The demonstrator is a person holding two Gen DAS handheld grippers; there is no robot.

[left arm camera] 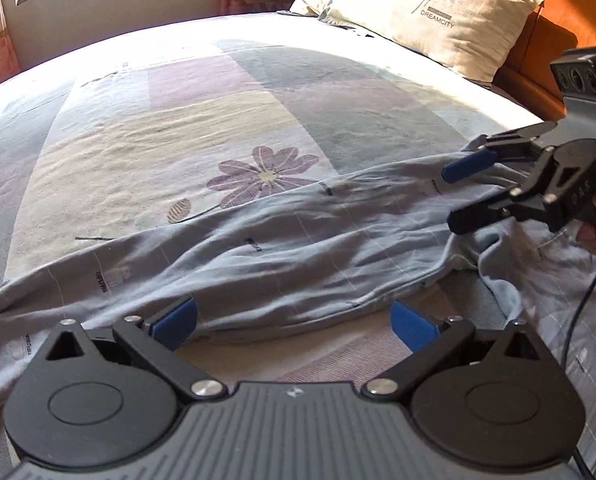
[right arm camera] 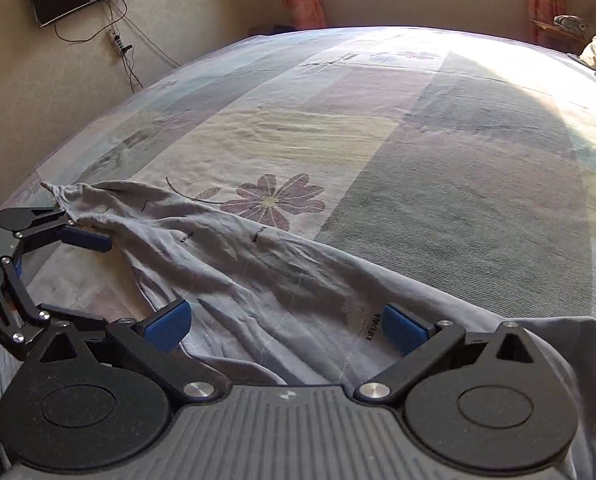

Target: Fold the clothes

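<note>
- Garment [left arm camera: 298,248], pale grey, lies rumpled across the lower frame on the bed [left arm camera: 218,100]; I see no neat fold, so folding seems left.
- Left gripper [left arm camera: 294,320] spread wide, gripping nothing.
- Right gripper [right arm camera: 286,326], likewise released, over cloth.

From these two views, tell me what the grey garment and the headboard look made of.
Grey garment: thin, soft, matte fabric, likely a cotton knit, since it creases finely and drapes limp on the bed sheet. Headboard: smooth orange padded panels with a slight sheen and seams, probably leather or imitation leather; the views cannot settle which.
</note>
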